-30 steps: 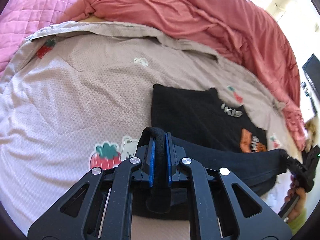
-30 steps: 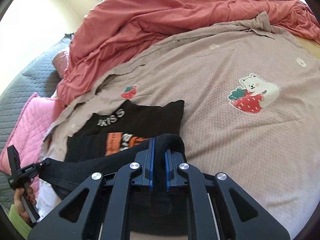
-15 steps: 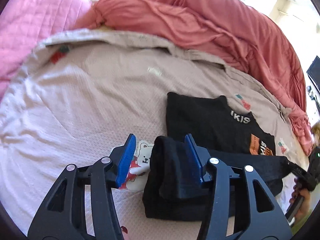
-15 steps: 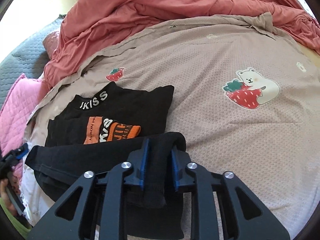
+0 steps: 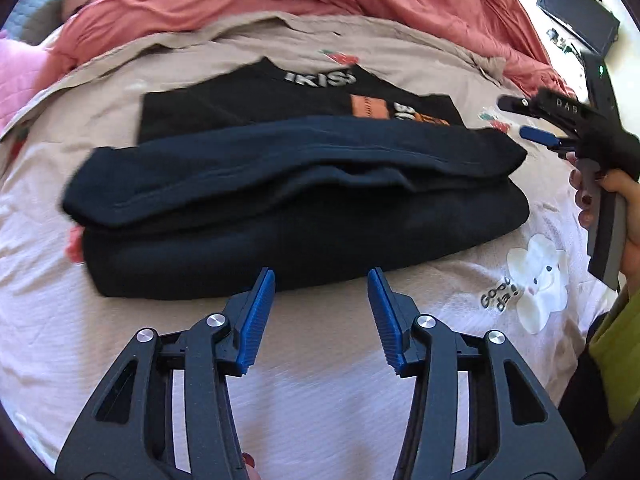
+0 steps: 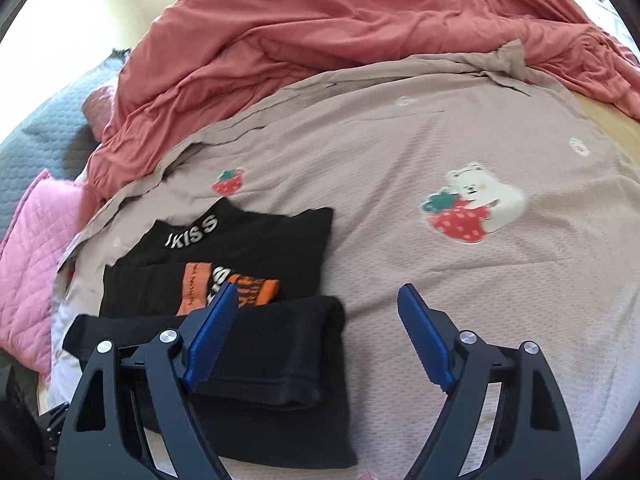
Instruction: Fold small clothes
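Beige bedsheet (image 6: 400, 240) spread over bed, printed with strawberries and a bear (image 6: 476, 208) (bear hugs a strawberry). Rumpled coral blanket (image 6: 320, 32) heaped along far edge. Pink quilted pillow (image 6: 32, 248) at left.

The left gripper (image 5: 321, 312) points steeply down, its blue pads parted with nothing between them. The right gripper (image 6: 316, 336) also tilts down; its jaws have just been opening and now stand wide, pressing on nothing. In the left wrist view the right gripper shows at about three o'clock, held in the person's right hand (image 5: 618, 204), fingers wrapped round its grey grip, a green sleeve (image 5: 616, 332) below.
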A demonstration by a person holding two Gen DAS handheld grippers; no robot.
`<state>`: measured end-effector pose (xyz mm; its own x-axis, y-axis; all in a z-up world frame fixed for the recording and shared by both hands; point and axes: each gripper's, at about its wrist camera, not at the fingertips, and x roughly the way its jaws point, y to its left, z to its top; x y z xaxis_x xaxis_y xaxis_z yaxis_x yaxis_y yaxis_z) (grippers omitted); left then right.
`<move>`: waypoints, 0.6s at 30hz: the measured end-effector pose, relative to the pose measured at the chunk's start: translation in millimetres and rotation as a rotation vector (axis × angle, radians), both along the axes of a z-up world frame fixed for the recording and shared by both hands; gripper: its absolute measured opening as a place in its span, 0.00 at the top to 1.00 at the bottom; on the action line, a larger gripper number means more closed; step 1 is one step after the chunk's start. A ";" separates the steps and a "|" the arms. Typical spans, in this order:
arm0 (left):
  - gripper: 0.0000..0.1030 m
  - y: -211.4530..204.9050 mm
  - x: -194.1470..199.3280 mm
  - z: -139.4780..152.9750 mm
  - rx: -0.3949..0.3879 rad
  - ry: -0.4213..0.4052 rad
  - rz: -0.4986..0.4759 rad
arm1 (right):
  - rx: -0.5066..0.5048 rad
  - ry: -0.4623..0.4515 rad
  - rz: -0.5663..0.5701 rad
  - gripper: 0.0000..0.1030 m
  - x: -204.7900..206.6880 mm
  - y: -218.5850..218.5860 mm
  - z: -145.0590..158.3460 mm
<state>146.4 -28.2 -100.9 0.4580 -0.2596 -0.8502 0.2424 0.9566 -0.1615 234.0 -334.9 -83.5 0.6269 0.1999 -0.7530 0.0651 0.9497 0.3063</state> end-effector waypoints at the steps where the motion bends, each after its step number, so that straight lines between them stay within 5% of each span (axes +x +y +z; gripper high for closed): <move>1: 0.64 -4.4 4.1 0.2 -0.007 -0.007 0.004 | 0.000 0.001 0.012 0.21 0.4 3.6 -0.4; 18: 0.64 -18.1 130.3 19.7 0.032 -0.045 0.104 | 0.016 0.008 0.045 0.20 4.8 6.5 -2.1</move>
